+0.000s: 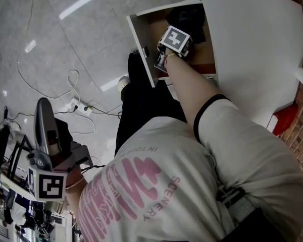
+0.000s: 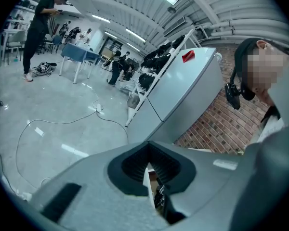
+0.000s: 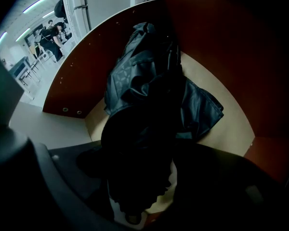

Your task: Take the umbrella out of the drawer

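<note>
The black umbrella lies crumpled in the open drawer. Its near end is lost in shadow between the right tool, which is clamped on it. The left tool hangs clenched and empty, well away over the floor.

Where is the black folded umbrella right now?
Head view, top centre: the black folded umbrella lies in the open white drawer, between the jaws of the right gripper.
</note>
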Tool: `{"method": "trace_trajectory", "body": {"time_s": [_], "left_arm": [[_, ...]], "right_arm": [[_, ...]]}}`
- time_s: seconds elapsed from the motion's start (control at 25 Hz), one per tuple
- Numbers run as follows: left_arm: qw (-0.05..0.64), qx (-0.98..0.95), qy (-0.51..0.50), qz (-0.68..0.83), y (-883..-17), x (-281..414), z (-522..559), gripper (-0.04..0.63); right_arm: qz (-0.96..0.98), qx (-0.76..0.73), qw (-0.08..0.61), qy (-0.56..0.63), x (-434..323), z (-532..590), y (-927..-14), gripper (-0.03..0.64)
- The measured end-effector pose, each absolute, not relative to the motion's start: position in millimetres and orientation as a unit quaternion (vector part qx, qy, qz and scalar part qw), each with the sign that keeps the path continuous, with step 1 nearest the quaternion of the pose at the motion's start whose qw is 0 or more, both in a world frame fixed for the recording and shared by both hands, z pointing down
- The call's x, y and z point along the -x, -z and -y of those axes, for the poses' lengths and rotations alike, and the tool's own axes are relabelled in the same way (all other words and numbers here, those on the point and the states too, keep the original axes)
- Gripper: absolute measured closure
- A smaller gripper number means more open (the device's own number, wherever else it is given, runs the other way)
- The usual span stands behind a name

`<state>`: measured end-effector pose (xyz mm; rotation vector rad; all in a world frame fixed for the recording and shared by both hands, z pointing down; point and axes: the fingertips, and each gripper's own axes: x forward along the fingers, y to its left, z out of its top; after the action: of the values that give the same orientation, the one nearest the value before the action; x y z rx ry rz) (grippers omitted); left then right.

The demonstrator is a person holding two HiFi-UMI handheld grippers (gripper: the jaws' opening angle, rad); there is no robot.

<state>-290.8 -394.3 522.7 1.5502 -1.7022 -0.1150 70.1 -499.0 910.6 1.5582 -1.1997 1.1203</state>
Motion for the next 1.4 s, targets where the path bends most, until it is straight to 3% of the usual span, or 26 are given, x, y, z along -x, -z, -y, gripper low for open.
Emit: {"method": "trace_trajectory", "body": {"time_s": [0.64, 1.4], "left_arm": [[0.409, -0.603, 0.048, 0.683, -523.9, 295.0, 372.3, 0.594], [0.404, -0.599, 0.068, 0.688, -518.3, 296.8, 365.1, 0.595]], "right_arm": [[0.447, -0.643, 0.465, -0.414, -74.5, 495.0, -911.2, 0.247], [0.486, -0.584, 0.501, -0.415, -70.9, 487.8, -903.1, 0.322]]}}
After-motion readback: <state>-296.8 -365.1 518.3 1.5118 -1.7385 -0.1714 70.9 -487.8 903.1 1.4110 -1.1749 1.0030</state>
